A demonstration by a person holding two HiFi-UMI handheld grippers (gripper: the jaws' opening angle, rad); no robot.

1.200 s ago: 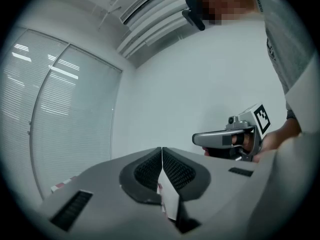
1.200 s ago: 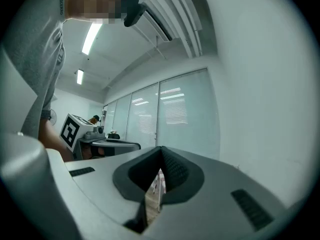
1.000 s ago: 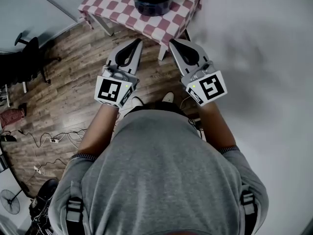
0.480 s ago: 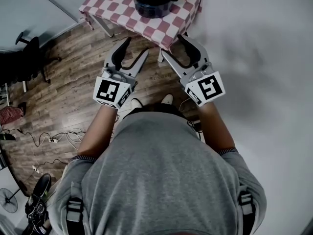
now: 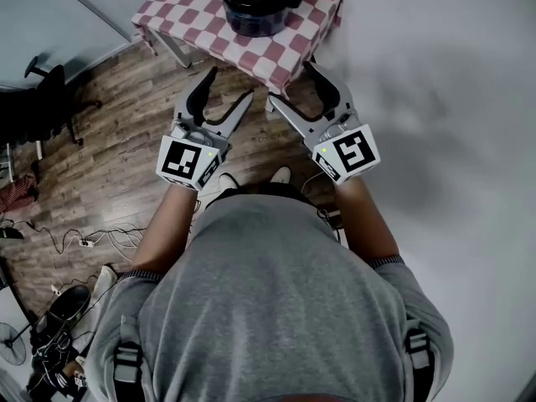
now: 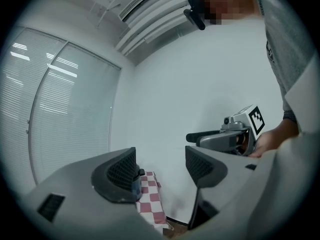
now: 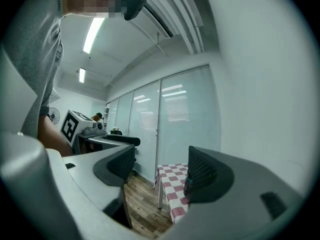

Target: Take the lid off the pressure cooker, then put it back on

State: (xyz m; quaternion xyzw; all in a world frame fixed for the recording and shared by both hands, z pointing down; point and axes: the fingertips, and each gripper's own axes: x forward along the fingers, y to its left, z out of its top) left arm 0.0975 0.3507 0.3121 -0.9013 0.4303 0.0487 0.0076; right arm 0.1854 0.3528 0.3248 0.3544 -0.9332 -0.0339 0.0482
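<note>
The dark pressure cooker (image 5: 255,2), lid on, stands on a small table with a red-and-white checked cloth (image 5: 280,53) at the top of the head view. Both grippers are held level in front of the person, short of the table's near edge. My left gripper (image 5: 226,90) (image 6: 159,169) has just been opening and stands open, with nothing between its jaws. My right gripper (image 5: 293,85) (image 7: 160,170) has also just been opening and is open and empty. In the left gripper view a sliver of the cooker (image 6: 136,182) peeks out beside the left pad.
Wooden floor lies under the table. A black office chair (image 5: 50,99) stands at the left; cables (image 5: 92,237), a shoe (image 5: 59,308) and a floor fan (image 5: 17,346) lie at the lower left. A white wall runs along the right, and glass partitions with blinds (image 7: 185,119) stand beyond the table.
Both grippers have gone from shut to wide open, with nothing taken hold of. The hands have stayed about where they were.
</note>
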